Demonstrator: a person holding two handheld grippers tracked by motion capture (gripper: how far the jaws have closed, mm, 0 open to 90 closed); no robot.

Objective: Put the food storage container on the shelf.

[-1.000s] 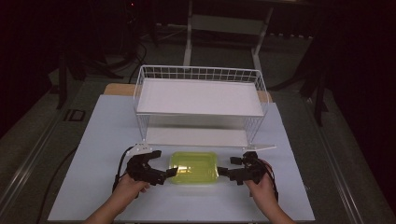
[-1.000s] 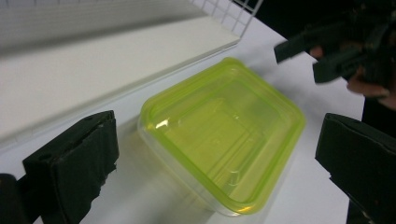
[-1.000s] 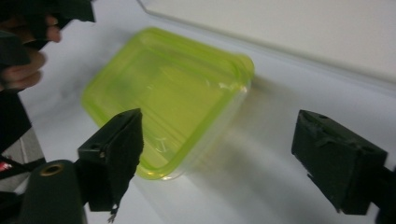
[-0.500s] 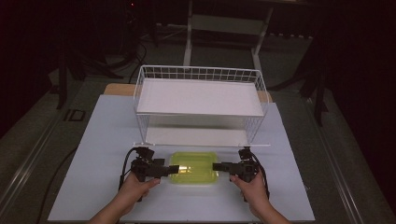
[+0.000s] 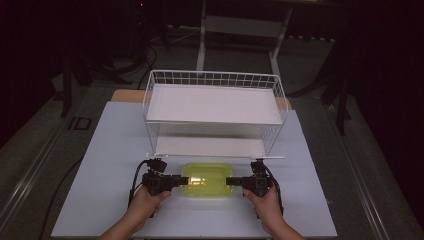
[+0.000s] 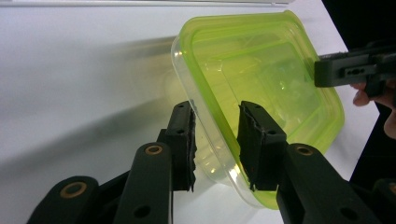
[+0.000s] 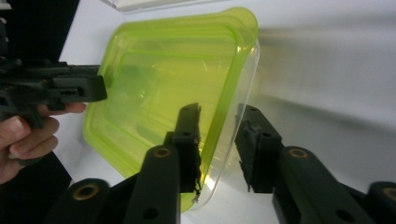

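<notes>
**Two grippers at the ends of a green-lidded container**

A clear plastic container with a yellow-green lid (image 5: 207, 179) lies on the white surface (image 5: 100, 150), just in front of a white wire rack (image 5: 215, 115) with two flat shelves. From above, the container sits between the two grippers, its long axis running side to side.

The left gripper (image 5: 176, 180), held in the person's left hand (image 5: 147, 200), reaches in from the left end. In the left gripper view its jaws stand partly open on either side of the container's rim (image 6: 219, 140): one pad is on the clear wall side, the other over the green lid. A gap shows between each pad and the plastic, so the jaws straddle the edge without visibly clamping it.

The right gripper (image 5: 235, 181), held in the right hand (image 5: 265, 205), meets the opposite end. In the right gripper view its jaws are likewise partly open around the rim (image 7: 224, 140), one pad against the lid face, the other outside the clear wall; whether they press on it cannot be told for certain.

Each gripper view also shows the other gripper's tip at the far end of the lid, with fingers (image 7: 28, 135) wrapped round its handle. Black cables trail from both grippers toward the person.
</notes>
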